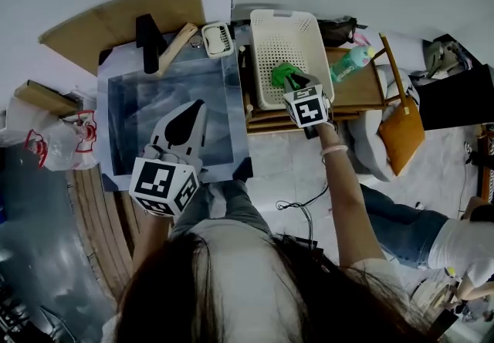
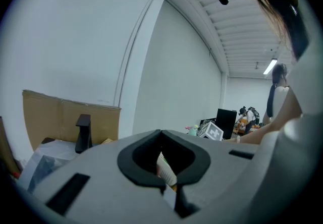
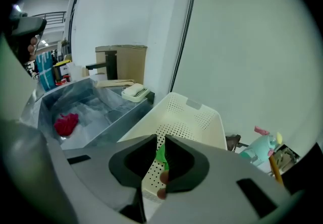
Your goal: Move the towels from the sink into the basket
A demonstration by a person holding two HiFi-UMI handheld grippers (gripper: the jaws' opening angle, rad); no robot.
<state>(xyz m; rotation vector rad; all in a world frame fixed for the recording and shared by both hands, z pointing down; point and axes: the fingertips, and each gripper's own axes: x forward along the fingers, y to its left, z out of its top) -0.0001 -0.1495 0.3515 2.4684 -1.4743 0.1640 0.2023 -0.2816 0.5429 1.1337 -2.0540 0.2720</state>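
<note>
The steel sink (image 1: 139, 113) sits at centre left, with the white perforated basket (image 1: 266, 21) on a wooden stand to its right. A green towel (image 1: 282, 71) lies in the basket. My right gripper (image 1: 292, 82) hangs just above it, jaws open by a narrow gap. In the right gripper view that gap (image 3: 160, 138) shows the green towel (image 3: 160, 156) below in the basket (image 3: 194, 117), not pinched. A red towel (image 3: 66, 123) lies in the sink (image 3: 108, 112). My left gripper (image 1: 197, 105) is shut and empty over the sink, and its tips (image 2: 161, 131) meet.
A black faucet (image 1: 148, 40), a wooden brush (image 1: 176, 46) and a white soap dish (image 1: 217, 39) line the sink's back edge. Cardboard (image 1: 123, 21) leans on the wall. A teal bottle (image 1: 351, 62) stands right of the basket. Another person (image 1: 432, 233) sits at lower right.
</note>
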